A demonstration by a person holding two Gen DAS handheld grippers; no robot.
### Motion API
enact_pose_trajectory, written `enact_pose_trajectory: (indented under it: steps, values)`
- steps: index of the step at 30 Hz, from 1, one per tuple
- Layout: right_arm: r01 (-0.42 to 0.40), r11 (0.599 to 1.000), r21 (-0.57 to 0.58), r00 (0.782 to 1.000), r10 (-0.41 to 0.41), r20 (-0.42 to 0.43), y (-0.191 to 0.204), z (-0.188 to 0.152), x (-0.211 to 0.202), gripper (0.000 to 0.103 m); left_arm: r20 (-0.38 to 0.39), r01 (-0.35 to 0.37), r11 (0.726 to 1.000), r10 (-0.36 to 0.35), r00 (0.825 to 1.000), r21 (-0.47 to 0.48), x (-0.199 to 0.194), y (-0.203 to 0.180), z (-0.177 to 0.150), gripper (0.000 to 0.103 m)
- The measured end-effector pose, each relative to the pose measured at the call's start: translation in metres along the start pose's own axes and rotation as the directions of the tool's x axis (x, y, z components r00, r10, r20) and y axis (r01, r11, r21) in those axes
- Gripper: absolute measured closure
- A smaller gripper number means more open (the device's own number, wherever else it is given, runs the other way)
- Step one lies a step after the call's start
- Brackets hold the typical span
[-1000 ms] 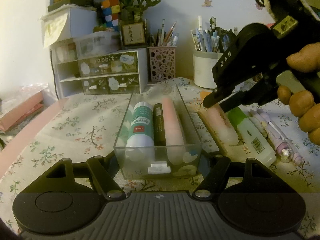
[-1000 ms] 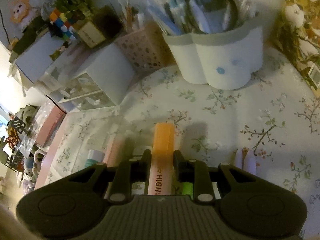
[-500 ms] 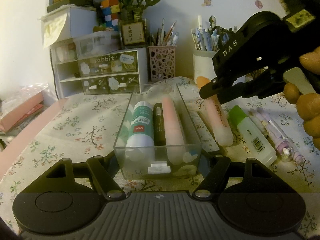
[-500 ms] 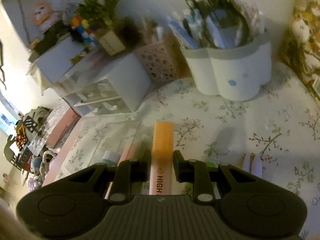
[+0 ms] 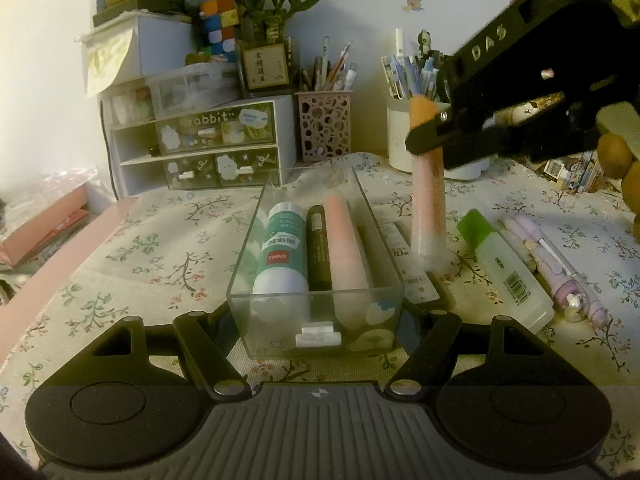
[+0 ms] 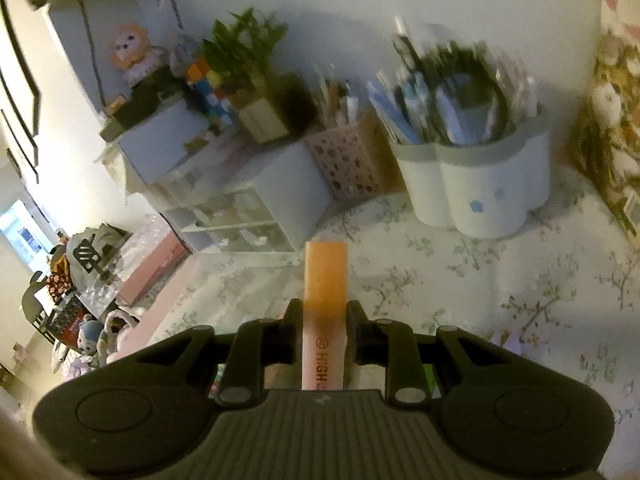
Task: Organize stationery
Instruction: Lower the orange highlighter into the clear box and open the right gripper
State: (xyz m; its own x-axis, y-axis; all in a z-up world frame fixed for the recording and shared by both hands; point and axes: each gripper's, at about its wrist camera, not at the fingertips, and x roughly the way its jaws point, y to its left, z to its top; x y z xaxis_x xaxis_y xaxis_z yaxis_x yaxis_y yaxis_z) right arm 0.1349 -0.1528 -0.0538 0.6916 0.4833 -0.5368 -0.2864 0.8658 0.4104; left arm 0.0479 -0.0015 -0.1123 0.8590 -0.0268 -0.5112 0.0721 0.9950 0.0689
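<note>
A clear plastic box (image 5: 249, 264) stands on the flowered tablecloth. Inside it lie a teal-and-white glue stick (image 5: 282, 256), a dark marker (image 5: 319, 252) and a pink highlighter (image 5: 345, 256). My left gripper (image 5: 318, 320) is shut on the box's near end, one finger on each side wall. To the right of the box, my right gripper (image 5: 434, 132) (image 6: 324, 320) is shut on an orange-capped pink highlighter (image 5: 428, 208) (image 6: 325, 280). The highlighter hangs steeply tilted, its lower end just above the cloth.
A green-capped highlighter (image 5: 504, 268), purple pens (image 5: 552, 264) and a flat pack (image 5: 404, 252) lie right of the box. At the back stand a white pen cup (image 5: 400, 140) (image 6: 476, 192), a pink perforated holder (image 5: 324, 128) and a small drawer unit (image 5: 200, 148).
My right gripper has lifted the orange-capped highlighter off the cloth and tipped it more upright. The left gripper and the box have stayed put.
</note>
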Motion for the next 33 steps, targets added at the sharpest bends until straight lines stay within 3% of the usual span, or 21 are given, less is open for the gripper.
enact_pose_trajectory:
  steps: [7,17,26,33]
  values:
    - [-0.007,0.998,-0.063,0.998,0.01,0.055,0.013,0.002,-0.009,0.076,0.0,0.0,1.0,0.0,1.0,0.0,0.0,0.0,0.0,0.03]
    - [-0.015,0.997,-0.082,0.998,0.021,0.065,0.02,0.005,-0.012,0.076,0.0,0.0,1.0,0.0,1.0,0.0,0.0,0.0,0.0,0.03]
    - [-0.092,0.992,-0.083,0.993,0.097,0.065,0.03,0.01,-0.019,0.076,0.0,-0.001,1.0,0.001,1.0,0.001,0.0,0.0,0.0,0.03]
    - [-0.174,0.983,-0.062,0.985,0.174,0.001,0.037,0.005,-0.007,0.076,-0.001,-0.001,1.0,0.001,1.0,0.001,0.0,0.0,0.0,0.03]
